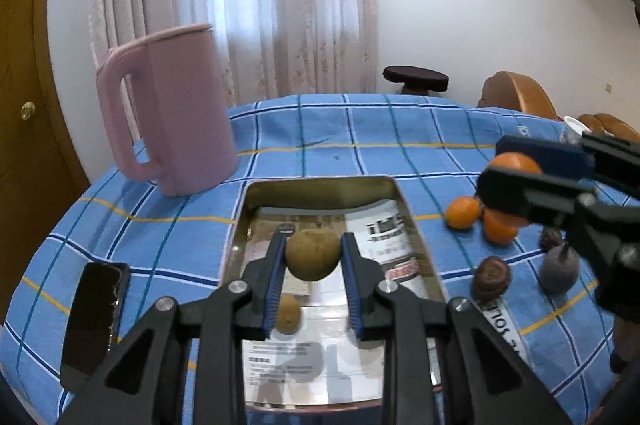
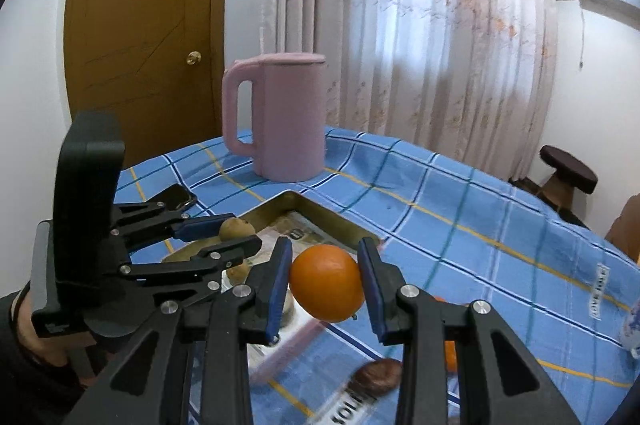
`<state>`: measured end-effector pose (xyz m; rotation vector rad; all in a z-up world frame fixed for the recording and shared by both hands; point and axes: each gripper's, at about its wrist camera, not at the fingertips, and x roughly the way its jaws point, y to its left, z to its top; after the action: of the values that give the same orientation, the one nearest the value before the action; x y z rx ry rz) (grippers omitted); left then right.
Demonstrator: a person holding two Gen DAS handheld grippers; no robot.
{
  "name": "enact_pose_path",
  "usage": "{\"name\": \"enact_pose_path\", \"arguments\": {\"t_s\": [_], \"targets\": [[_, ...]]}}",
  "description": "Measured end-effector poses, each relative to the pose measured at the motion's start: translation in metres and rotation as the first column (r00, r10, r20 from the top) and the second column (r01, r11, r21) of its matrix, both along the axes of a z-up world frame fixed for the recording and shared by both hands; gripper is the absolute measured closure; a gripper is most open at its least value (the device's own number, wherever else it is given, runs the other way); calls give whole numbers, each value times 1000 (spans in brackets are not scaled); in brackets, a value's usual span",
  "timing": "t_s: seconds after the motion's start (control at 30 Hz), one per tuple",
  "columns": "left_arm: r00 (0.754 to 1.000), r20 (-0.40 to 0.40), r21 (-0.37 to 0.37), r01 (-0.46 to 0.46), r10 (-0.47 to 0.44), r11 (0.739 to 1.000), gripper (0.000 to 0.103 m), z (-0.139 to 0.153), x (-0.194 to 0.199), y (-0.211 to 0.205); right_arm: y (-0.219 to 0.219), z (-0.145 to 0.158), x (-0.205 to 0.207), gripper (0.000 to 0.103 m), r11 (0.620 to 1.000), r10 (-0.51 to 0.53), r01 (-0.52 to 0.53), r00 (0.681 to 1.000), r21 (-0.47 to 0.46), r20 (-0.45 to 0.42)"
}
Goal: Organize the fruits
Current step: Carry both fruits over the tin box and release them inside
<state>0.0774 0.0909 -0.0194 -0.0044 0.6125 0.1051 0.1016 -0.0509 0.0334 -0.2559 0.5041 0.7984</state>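
My left gripper (image 1: 313, 259) is shut on a brown kiwi (image 1: 313, 253) and holds it above the metal tray (image 1: 416, 225). A second kiwi (image 1: 289, 313) lies in the tray below. My right gripper (image 2: 326, 279) is shut on an orange (image 2: 327, 283) and holds it above the table near the tray's corner (image 2: 292, 197). In the left wrist view the right gripper (image 1: 520, 169) shows at the right with the orange (image 1: 514, 163). Two more oranges (image 1: 463, 212) lie on the cloth to the right of the tray.
A pink jug (image 1: 176, 109) stands behind the tray on the left. A black phone (image 1: 96, 317) lies left of the tray. A dark brown fruit (image 1: 492, 275) and a grey pear-shaped fruit (image 1: 559, 267) lie right of the tray on the blue checked cloth (image 1: 360, 129).
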Motion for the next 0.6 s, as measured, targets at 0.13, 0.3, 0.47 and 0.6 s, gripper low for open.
{"name": "enact_pose_path", "arguments": {"t_s": [0.13, 0.3, 0.47, 0.6], "targets": [[1000, -21, -3, -9, 9, 1000, 74, -8, 2, 8, 15, -14, 9, 67, 1000, 15, -15, 999, 4, -47], [999, -42, -14, -18, 17, 1000, 74, -18, 2, 16, 29, -35, 14, 67, 1000, 23, -25, 996, -19, -88], [998, -59, -21, -21, 20, 1000, 74, -26, 3, 20, 33, -49, 16, 67, 999, 19, -24, 993, -33, -120], [997, -75, -26, -17, 15, 1000, 74, -31, 3, 19, 36, -56, 14, 67, 998, 37, -44, 990, -50, -136]]}}
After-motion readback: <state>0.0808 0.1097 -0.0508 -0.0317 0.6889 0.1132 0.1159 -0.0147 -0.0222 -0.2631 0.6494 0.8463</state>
